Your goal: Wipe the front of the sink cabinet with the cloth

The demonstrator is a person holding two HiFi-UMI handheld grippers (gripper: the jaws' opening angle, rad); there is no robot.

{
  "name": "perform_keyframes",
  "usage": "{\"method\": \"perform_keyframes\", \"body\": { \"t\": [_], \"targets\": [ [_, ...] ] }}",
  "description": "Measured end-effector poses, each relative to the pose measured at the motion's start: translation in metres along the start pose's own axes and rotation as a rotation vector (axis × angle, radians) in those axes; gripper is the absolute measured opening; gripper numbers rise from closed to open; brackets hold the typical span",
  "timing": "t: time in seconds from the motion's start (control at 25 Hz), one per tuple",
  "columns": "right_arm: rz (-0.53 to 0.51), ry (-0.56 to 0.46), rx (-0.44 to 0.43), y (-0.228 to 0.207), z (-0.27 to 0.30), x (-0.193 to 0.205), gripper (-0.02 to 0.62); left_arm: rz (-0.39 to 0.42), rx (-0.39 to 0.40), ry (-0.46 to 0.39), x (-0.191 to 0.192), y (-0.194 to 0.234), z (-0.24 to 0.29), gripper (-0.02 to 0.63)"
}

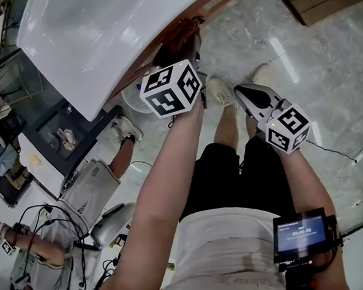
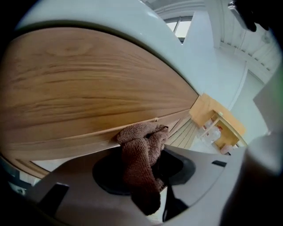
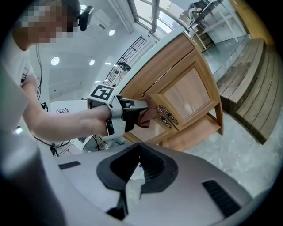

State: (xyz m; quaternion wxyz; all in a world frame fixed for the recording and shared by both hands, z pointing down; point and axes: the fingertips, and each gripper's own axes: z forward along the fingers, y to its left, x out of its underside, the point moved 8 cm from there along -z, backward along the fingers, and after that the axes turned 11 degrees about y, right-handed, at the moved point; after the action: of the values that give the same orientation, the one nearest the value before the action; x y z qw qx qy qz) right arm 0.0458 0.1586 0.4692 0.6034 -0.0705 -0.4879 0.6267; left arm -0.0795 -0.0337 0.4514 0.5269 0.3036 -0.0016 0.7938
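A brown cloth (image 2: 142, 155) is bunched between the jaws of my left gripper (image 2: 146, 148) and pressed against the wooden front of the sink cabinet (image 2: 84, 88), just under the white sink top (image 2: 146, 39). In the head view the left gripper (image 1: 185, 49) reaches under the sink top (image 1: 95, 36) to the cabinet. The right gripper view shows the cloth (image 3: 148, 115) touching the cabinet (image 3: 185, 95) near carved brass handles. My right gripper (image 3: 140, 164) hangs back from the cabinet, shut and holding nothing; it sits over the floor (image 1: 244, 91).
Wooden steps (image 3: 252, 84) lie to the right of the cabinet. A wooden shelf with a bottle (image 2: 216, 130) stands further along. Another person's legs (image 1: 127, 131) stand at the left, with cases and cables (image 1: 58, 241) on the floor. A small screen (image 1: 300, 231) hangs at my waist.
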Motion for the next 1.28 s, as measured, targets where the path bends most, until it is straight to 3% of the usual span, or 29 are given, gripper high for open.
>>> {"method": "perform_keyframes", "body": {
  "t": [0.8,1.04,1.28],
  "targets": [
    [-0.051,0.094,-0.066,0.032,0.043,0.002,0.012,-0.137,-0.210,-0.006,0.066,0.124,-0.067,0.176],
    [-0.060,0.111,-0.080,0.033,0.054,-0.002,0.012,-0.235,-0.259,0.014,0.089,0.154,-0.071,0.176],
    [-0.059,0.114,-0.077,0.032,0.056,-0.005,0.012,-0.134,-0.279,0.043,0.097,0.168,-0.068,0.176]
  ]
}}
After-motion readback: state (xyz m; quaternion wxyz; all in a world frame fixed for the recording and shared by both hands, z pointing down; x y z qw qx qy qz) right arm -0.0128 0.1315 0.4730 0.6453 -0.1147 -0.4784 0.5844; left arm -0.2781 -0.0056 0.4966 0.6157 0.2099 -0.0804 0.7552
